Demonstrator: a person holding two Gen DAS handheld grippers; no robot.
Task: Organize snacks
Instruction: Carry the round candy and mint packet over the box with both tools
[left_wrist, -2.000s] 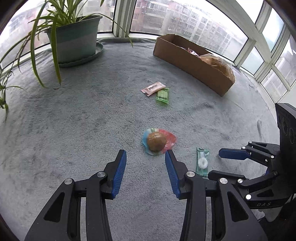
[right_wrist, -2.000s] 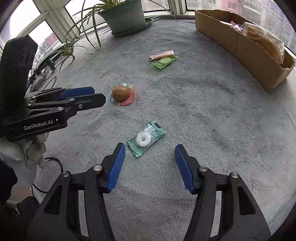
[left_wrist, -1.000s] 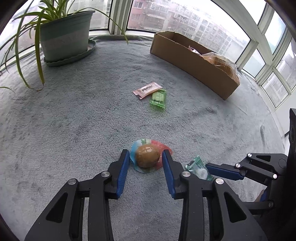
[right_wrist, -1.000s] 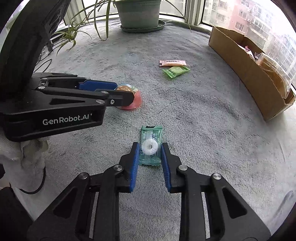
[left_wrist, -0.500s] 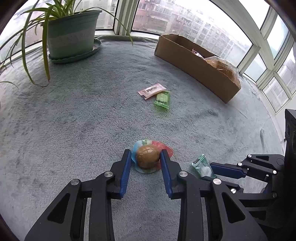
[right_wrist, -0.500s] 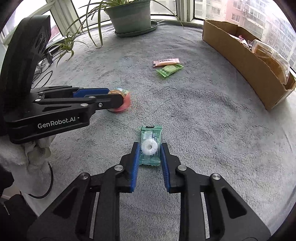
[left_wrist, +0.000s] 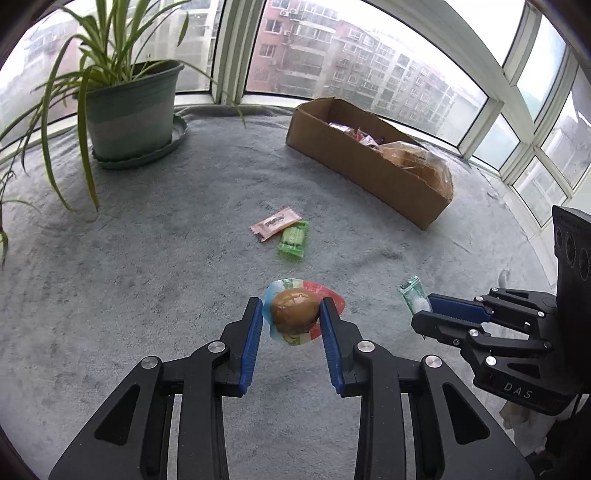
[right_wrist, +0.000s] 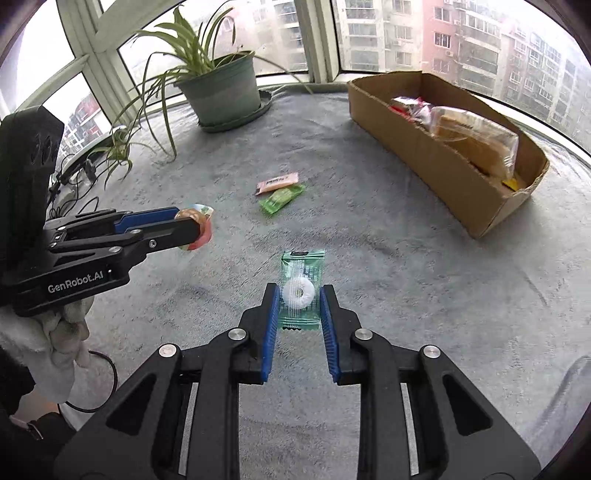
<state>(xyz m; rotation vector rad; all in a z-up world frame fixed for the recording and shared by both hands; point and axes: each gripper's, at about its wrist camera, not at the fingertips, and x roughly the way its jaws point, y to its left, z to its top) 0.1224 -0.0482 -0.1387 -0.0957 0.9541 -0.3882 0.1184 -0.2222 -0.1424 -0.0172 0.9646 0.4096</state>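
Blue-padded fingers (left_wrist: 253, 332) of the left gripper (left_wrist: 291, 319) clamp a round brown snack in a clear, colour-rimmed wrapper (left_wrist: 295, 312), held above the grey fleece blanket (left_wrist: 155, 266). The right gripper (right_wrist: 298, 301) pinches a flat green packet with a white ring candy (right_wrist: 300, 290), also raised. Open blanket stretches ahead to a long cardboard box (right_wrist: 439, 162) with a bagged loaf inside. A pink bar (left_wrist: 275, 223) and green sachet (left_wrist: 293, 240) lie touching, midway; a potted plant (left_wrist: 131, 110) stands far left.
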